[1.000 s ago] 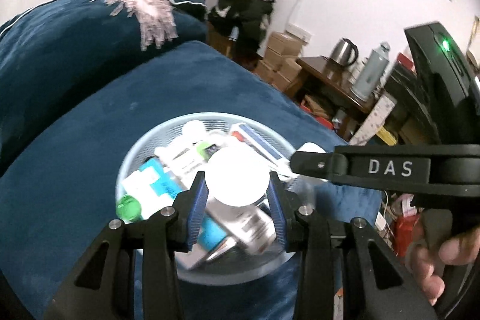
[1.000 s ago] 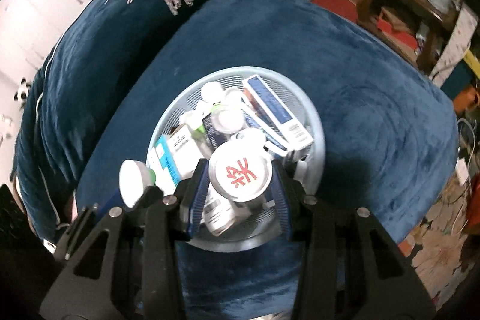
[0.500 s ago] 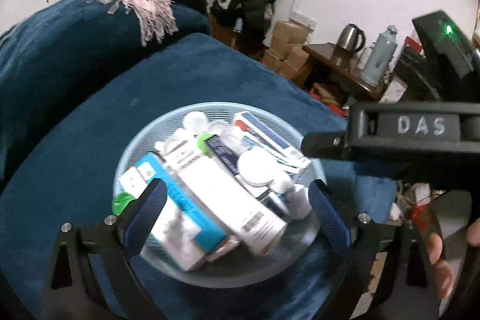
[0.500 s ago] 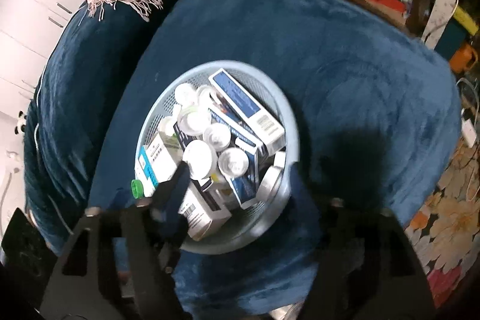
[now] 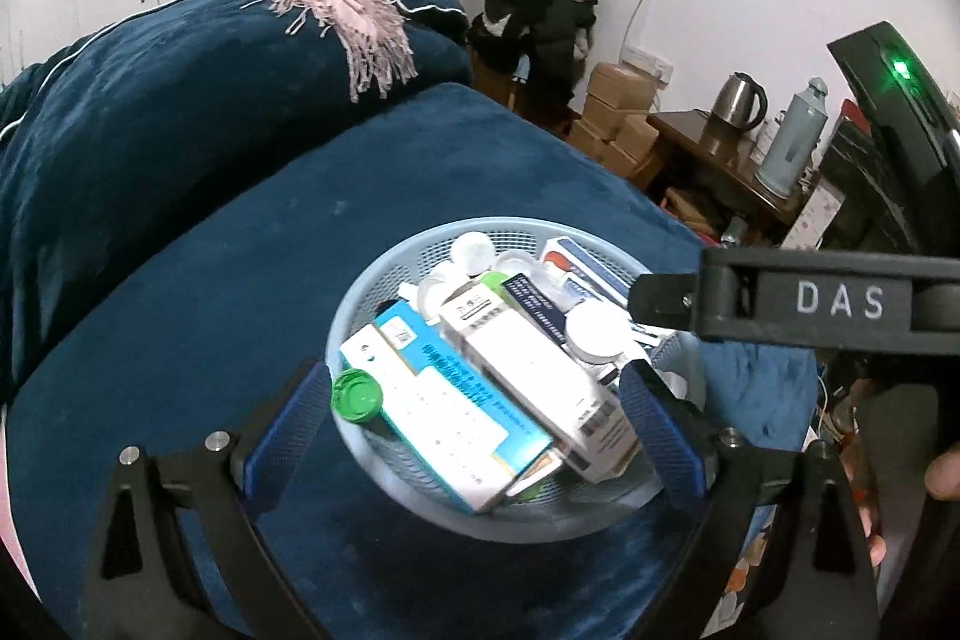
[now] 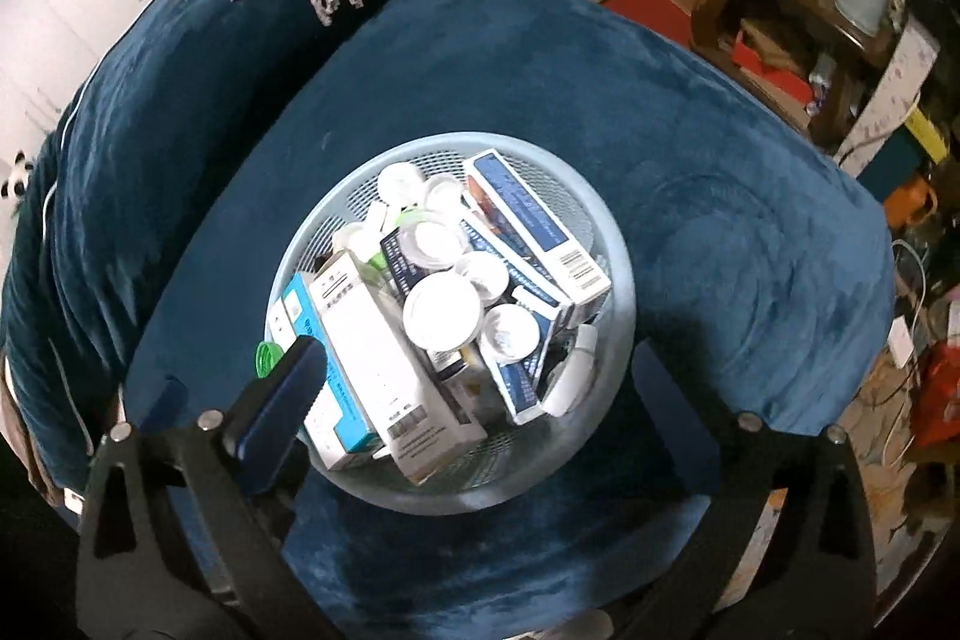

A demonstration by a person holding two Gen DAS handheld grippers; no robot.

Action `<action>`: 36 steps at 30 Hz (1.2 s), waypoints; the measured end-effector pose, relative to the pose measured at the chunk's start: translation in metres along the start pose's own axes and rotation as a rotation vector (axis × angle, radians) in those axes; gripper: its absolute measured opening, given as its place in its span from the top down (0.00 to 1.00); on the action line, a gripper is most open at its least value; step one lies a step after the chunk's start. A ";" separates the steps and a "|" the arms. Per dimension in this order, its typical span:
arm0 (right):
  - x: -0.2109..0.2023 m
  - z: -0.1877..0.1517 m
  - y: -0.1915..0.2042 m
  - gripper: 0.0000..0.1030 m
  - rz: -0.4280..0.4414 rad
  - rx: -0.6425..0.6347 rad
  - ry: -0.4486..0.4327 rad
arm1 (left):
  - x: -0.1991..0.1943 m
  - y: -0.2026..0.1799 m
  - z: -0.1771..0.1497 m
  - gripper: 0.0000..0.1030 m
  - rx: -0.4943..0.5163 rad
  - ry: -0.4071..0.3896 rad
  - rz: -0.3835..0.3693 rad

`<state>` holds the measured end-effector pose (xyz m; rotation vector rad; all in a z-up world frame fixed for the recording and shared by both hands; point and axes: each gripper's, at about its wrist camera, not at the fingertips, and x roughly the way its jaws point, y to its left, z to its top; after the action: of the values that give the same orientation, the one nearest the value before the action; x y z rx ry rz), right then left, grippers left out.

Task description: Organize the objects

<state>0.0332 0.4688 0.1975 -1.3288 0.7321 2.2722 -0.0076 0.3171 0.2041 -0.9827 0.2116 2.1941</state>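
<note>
Left gripper (image 5: 474,418) and right gripper (image 6: 462,400) hover above the basket (image 6: 618,244), jaws spread, empty. Boxes and bottles fill it, apparently for consolidated storage.

You see one light-blue mesh basket (image 6: 606,244) on blue cushion (image 6: 750,244). Inside: about five medicine boxes (image 6: 528,220), roughly six white-capped bottles (image 6: 441,307), one green-capped bottle (image 5: 357,395). Beyond the cushion's far-right edge: one kettle (image 5: 741,100), one thermos (image 5: 792,139).
</note>
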 end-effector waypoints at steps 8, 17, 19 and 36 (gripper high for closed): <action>-0.007 -0.006 0.017 0.00 -0.058 -0.073 -0.050 | -0.009 0.030 -0.011 0.05 -0.028 -0.033 0.054; -0.013 -0.037 0.088 0.00 -0.048 -0.297 -0.148 | -0.043 0.118 -0.055 0.05 -0.147 -0.097 0.189; -0.014 -0.048 0.108 0.00 -0.022 -0.342 -0.166 | -0.051 0.141 -0.067 0.05 -0.188 -0.101 0.220; 0.099 -0.157 0.204 0.00 0.021 -0.492 -0.086 | -0.026 0.249 -0.184 0.06 -0.387 0.077 0.399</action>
<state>-0.0265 0.2200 0.0938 -1.4137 0.1559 2.6116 -0.0535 0.0446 0.0612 -1.3303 0.0149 2.6247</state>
